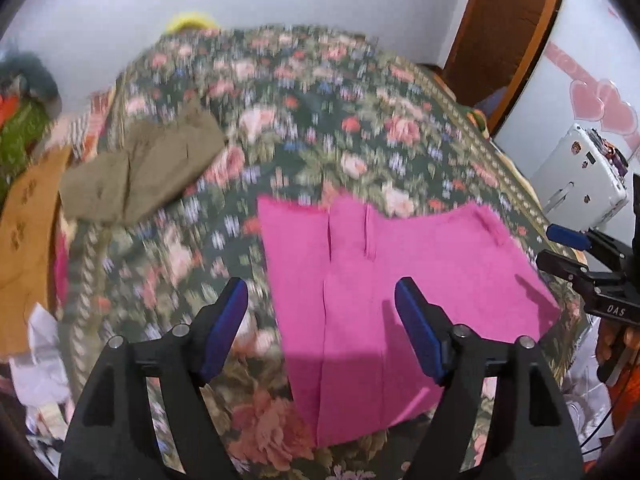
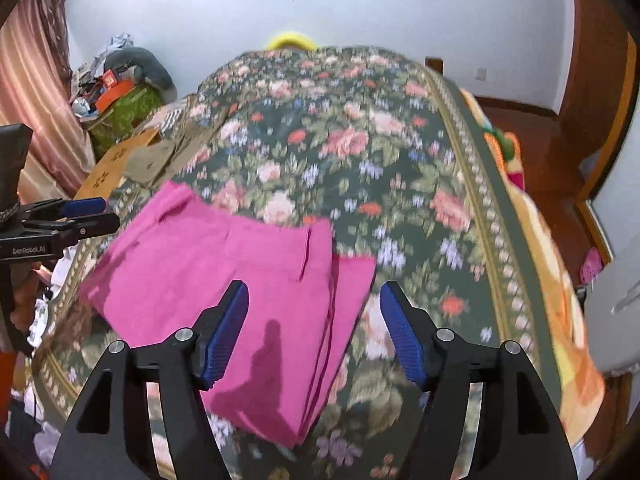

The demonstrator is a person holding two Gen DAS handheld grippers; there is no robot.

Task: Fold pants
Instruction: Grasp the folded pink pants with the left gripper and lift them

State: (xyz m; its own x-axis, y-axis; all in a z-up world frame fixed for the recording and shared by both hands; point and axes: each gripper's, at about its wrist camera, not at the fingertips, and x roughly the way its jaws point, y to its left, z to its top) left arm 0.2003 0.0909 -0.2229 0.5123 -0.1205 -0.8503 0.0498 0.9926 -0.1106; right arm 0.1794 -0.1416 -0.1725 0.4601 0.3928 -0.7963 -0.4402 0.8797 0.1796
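Note:
The pink pants (image 1: 400, 280) lie folded flat in layers on the floral bedspread (image 1: 320, 100); they also show in the right wrist view (image 2: 240, 280). My left gripper (image 1: 322, 292) is open and empty, hovering above the pants' left part. My right gripper (image 2: 314, 296) is open and empty, above the pants' right edge. The right gripper also shows at the right edge of the left wrist view (image 1: 560, 248), and the left gripper shows at the left edge of the right wrist view (image 2: 100, 212). Both views are motion-blurred.
Folded olive-brown pants (image 1: 144, 168) lie at the far left of the bed, also in the right wrist view (image 2: 152, 160). A tan cloth (image 1: 28, 240) sits beside them. Clutter is piled at the left wall (image 2: 120, 88). A white appliance (image 1: 580, 176) stands right of the bed.

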